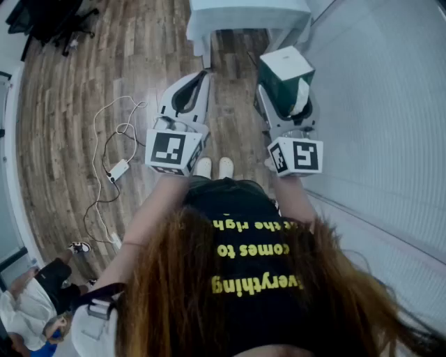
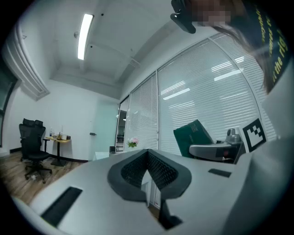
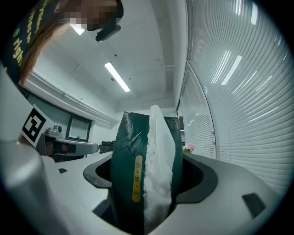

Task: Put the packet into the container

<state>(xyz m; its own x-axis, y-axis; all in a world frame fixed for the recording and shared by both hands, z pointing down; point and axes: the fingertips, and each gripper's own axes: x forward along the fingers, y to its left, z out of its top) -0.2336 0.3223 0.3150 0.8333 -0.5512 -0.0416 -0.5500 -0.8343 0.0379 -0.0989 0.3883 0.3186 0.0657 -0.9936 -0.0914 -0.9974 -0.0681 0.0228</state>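
notes packet [image 3: 138, 156] pinched across its flat sides by right gripper [image 3: 149, 179], held level in the air; left gripper [image 2: 148, 170] pressed together, empty; judges packet light, soft, crushable, slick-filmed, best gripped mid-body without hard squeeze.

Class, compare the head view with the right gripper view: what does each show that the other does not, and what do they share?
Only the head view: the wooden floor, a white power block with its cable, and a white-covered table. Only the right gripper view: a ceiling light and the yellow strip down the green packet. Both: that packet clamped in the right gripper.
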